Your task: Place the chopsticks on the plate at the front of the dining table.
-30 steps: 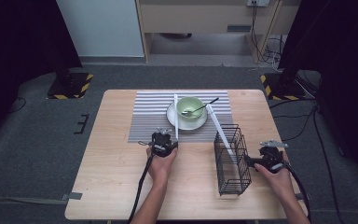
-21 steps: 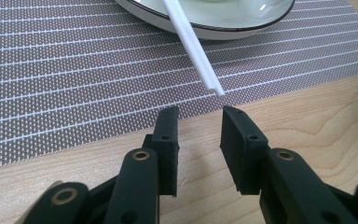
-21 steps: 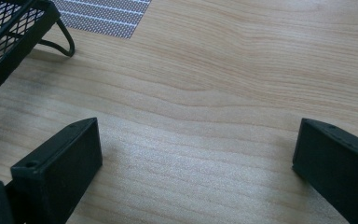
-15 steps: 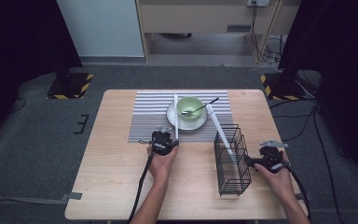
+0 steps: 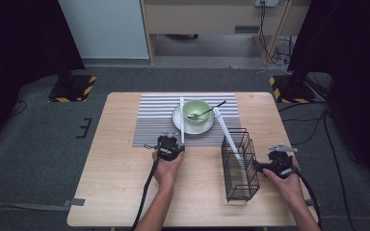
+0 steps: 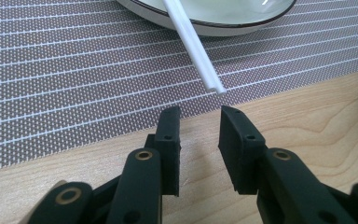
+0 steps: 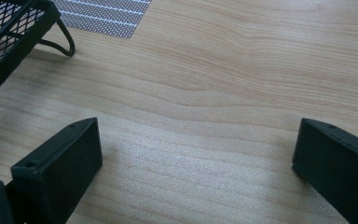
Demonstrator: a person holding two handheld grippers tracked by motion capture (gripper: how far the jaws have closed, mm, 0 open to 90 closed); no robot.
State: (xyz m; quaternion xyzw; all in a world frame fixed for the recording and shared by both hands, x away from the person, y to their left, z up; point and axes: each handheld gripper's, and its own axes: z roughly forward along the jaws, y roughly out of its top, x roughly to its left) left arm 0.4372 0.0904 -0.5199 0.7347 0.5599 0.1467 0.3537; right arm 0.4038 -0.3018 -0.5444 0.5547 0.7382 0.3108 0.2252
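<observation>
The left hand (image 5: 167, 166) lies low on the wooden table (image 5: 120, 192), its left gripper (image 6: 199, 122) levelled at the near tip of a smooth white chopstick (image 6: 193, 44) just ahead; the jaws stand a narrow gap apart, nothing between them. That stick slants over the striped woven mat (image 6: 74, 70) onto a round plate (image 5: 179, 120) bearing a green bowl (image 5: 196, 110) with a spoon (image 5: 211, 109). Right of this, a black wire basket (image 5: 240, 166) holds a second chopstick (image 5: 227, 134). The right gripper (image 7: 196, 154), beside the basket, gapes wide over bare wood.

We are seeing almost no change: the left gripper (image 6: 199, 116) is sitting where it was near the striped mat's (image 6: 74, 70) near edge, its jaws narrowing only a trace toward the white chopstick's (image 6: 193, 44) free tip.
</observation>
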